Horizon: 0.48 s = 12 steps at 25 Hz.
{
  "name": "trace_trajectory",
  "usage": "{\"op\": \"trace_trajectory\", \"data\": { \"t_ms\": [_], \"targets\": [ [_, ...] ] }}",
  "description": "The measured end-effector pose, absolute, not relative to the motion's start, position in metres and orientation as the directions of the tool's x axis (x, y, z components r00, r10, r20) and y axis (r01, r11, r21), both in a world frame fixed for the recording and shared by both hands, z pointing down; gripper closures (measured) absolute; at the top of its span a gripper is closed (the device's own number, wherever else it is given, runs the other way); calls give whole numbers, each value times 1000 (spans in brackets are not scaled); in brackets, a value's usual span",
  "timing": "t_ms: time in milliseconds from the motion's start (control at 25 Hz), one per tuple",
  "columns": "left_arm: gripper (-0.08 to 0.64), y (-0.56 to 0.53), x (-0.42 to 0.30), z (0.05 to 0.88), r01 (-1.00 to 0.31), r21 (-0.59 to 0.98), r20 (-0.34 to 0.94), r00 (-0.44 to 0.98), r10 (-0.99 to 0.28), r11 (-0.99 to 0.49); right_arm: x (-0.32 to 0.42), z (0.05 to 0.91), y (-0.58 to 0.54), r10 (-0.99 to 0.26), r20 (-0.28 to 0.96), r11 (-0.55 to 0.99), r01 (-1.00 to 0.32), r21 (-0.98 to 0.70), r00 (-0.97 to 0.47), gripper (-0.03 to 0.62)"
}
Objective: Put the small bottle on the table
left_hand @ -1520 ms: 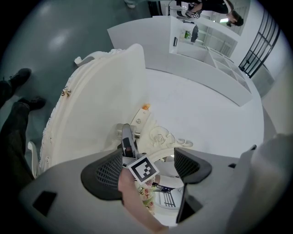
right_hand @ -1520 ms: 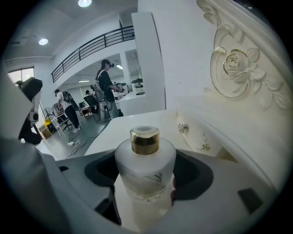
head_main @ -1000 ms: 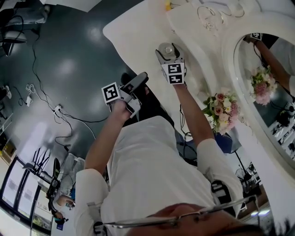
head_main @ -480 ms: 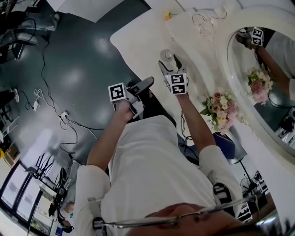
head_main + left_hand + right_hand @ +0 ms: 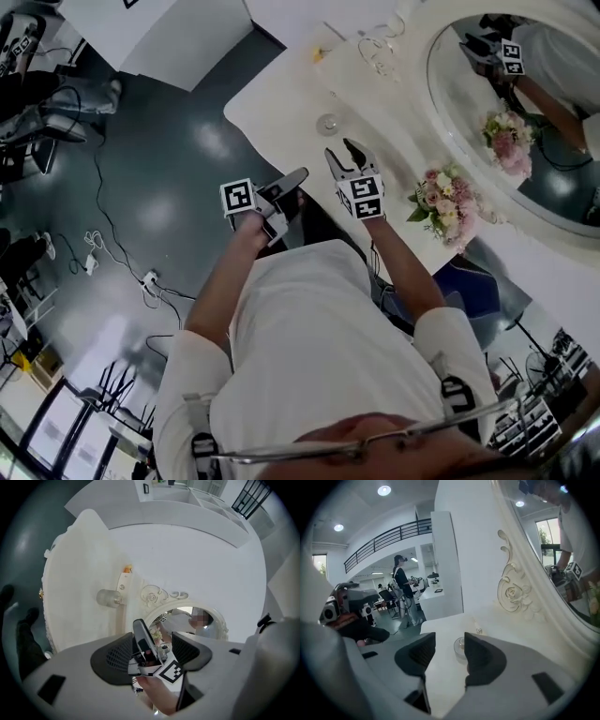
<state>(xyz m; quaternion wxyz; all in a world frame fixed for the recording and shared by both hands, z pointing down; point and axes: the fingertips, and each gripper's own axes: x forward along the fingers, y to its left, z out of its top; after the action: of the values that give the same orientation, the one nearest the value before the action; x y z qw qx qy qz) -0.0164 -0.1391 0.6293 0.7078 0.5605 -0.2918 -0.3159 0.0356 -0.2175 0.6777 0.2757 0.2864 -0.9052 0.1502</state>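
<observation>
The small bottle [image 5: 327, 123] is seen resting on the white table [image 5: 272, 103], gripped by nothing. The right gripper [image 5: 339, 150] is held just at the bottle's 5 o'clock in the head view. Its jaws have just been closing and are kept partly apart, with nothing pressed between them. The left gripper [image 5: 286, 183] is held at the right one's 8 o'clock, its jaws likewise just narrowed, partly apart and empty. A bouquet [image 5: 442, 201] is set at 4 o'clock of the bottle, below an oval mirror [image 5: 525, 122].
</observation>
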Motion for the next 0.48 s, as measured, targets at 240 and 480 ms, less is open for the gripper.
{"op": "trace_trajectory", "data": {
  "t_ms": [240, 480],
  "targets": [
    [337, -130, -32, 617, 99, 986, 23, 708, -705, 132, 40, 643, -190, -493, 581, 734, -668, -122, -648, 456],
    [432, -112, -45, 604, -29, 998, 51, 808, -587, 47, 36, 602, -156, -528, 545, 703, -695, -152, -652, 551]
  ]
}}
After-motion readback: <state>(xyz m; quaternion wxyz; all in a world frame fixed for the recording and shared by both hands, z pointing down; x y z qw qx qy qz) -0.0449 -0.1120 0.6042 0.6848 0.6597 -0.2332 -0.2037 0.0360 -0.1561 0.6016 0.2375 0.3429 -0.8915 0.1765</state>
